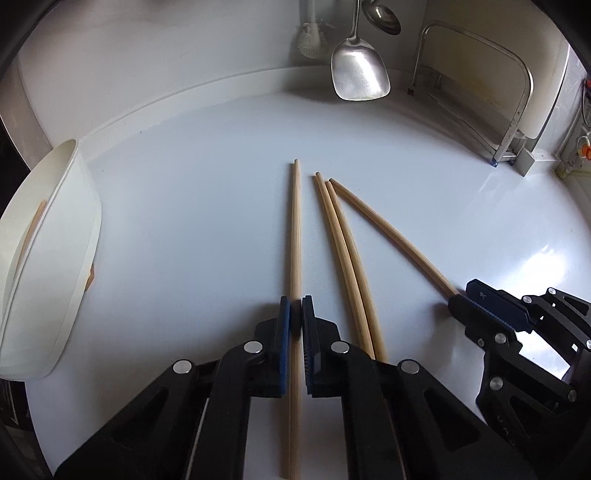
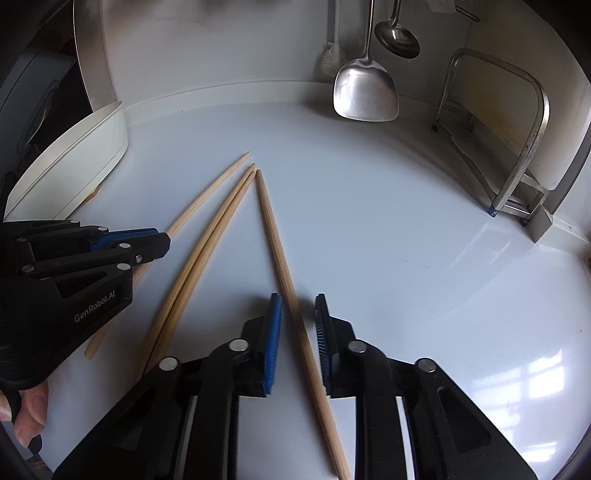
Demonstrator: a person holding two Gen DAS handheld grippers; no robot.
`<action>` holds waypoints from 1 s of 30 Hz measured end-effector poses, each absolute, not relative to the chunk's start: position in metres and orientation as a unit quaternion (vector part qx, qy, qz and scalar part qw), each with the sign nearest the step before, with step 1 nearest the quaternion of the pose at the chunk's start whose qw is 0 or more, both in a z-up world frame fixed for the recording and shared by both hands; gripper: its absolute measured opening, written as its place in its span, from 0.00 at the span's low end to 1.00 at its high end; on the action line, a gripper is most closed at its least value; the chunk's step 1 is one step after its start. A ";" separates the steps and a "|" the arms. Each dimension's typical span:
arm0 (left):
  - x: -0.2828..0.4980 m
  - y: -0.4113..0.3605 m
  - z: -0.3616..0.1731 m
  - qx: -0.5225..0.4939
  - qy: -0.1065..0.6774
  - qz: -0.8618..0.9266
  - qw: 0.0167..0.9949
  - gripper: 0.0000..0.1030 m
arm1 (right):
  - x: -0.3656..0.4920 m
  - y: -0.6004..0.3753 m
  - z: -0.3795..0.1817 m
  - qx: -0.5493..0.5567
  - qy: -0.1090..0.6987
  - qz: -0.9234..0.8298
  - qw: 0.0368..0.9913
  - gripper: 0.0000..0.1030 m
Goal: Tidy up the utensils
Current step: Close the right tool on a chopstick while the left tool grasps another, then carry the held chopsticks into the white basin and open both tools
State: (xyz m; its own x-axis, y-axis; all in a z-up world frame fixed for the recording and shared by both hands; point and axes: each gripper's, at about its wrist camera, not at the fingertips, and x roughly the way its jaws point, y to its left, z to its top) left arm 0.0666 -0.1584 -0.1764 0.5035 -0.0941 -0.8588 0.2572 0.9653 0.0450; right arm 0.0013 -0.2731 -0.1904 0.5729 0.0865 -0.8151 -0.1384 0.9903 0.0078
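Note:
Several wooden chopsticks lie on the white counter. My left gripper is shut on the leftmost chopstick, its blue pads pressing both sides. A touching pair of chopsticks lies just right of it. My right gripper straddles the rightmost chopstick; its jaws stand narrow, with a small gap showing beside the stick. In the left wrist view the right gripper sits over that chopstick's near end. In the right wrist view the left gripper is at the left on its chopstick.
A white tub stands at the counter's left edge with a chopstick inside it. A steel spatula and ladle hang on the back wall. A metal rack fills the back right corner. A hand holds the left gripper.

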 end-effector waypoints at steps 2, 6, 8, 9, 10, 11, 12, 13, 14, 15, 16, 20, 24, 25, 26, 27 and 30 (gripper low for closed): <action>0.065 -0.156 -0.176 0.078 0.493 -0.103 0.860 0.07 | 0.002 -0.274 -0.190 -0.023 0.461 0.064 0.885 0.08; 0.062 -0.146 -0.175 0.069 0.508 -0.102 0.852 0.07 | 0.004 -0.282 -0.188 0.008 0.473 0.071 0.878 0.06; 0.060 -0.142 -0.174 0.056 0.520 -0.102 0.846 0.07 | 0.002 -0.288 -0.187 0.031 0.481 0.073 0.873 0.06; 0.059 -0.140 -0.173 0.049 0.524 -0.102 0.844 0.07 | 0.001 -0.291 -0.185 0.041 0.482 0.074 0.872 0.06; 0.057 -0.137 -0.170 0.045 0.527 -0.099 0.843 0.07 | -0.001 -0.294 -0.182 0.052 0.482 0.075 0.871 0.06; 0.053 -0.135 -0.166 0.045 0.526 -0.096 0.844 0.07 | -0.003 -0.297 -0.179 0.062 0.483 0.077 0.870 0.06; 0.050 -0.133 -0.161 0.045 0.523 -0.093 0.846 0.07 | -0.005 -0.299 -0.176 0.068 0.483 0.078 0.870 0.06; 0.047 -0.132 -0.155 0.043 0.521 -0.090 0.848 0.07 | -0.007 -0.301 -0.172 0.073 0.482 0.080 0.869 0.06; 0.044 -0.130 -0.149 0.039 0.520 -0.089 0.849 0.07 | -0.009 -0.302 -0.167 0.077 0.482 0.083 0.869 0.06; 0.041 -0.128 -0.142 0.035 0.520 -0.087 0.849 0.07 | -0.010 -0.303 -0.162 0.082 0.480 0.087 0.869 0.06; 0.037 -0.125 -0.135 0.031 0.519 -0.083 0.850 0.07 | -0.011 -0.304 -0.156 0.088 0.479 0.092 0.869 0.06; 0.024 -0.112 -0.104 0.014 0.510 -0.067 0.857 0.07 | -0.015 -0.297 -0.129 0.088 0.468 0.119 0.871 0.06; 0.014 -0.087 -0.072 -0.004 0.494 -0.043 0.869 0.07 | -0.013 -0.277 -0.100 0.080 0.455 0.152 0.874 0.06; 0.012 -0.077 -0.064 -0.008 0.489 -0.035 0.871 0.07 | -0.011 -0.269 -0.092 0.077 0.452 0.159 0.874 0.06; 0.009 -0.068 -0.059 -0.014 0.487 -0.028 0.873 0.07 | -0.008 -0.261 -0.085 0.077 0.449 0.167 0.875 0.06; 0.010 -0.057 -0.053 -0.018 0.485 -0.021 0.874 0.07 | -0.005 -0.252 -0.077 0.077 0.445 0.176 0.875 0.06; 0.012 -0.019 -0.041 -0.031 0.478 0.007 0.878 0.07 | 0.004 -0.218 -0.060 0.070 0.432 0.201 0.876 0.06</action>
State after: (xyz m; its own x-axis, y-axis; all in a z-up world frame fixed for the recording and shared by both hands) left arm 0.0115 -0.0191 -0.0413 0.5433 -0.0184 -0.8393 -0.0414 0.9980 -0.0487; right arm 0.0038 -0.2175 -0.0600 0.5459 0.4120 -0.7295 -0.2919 0.9097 0.2954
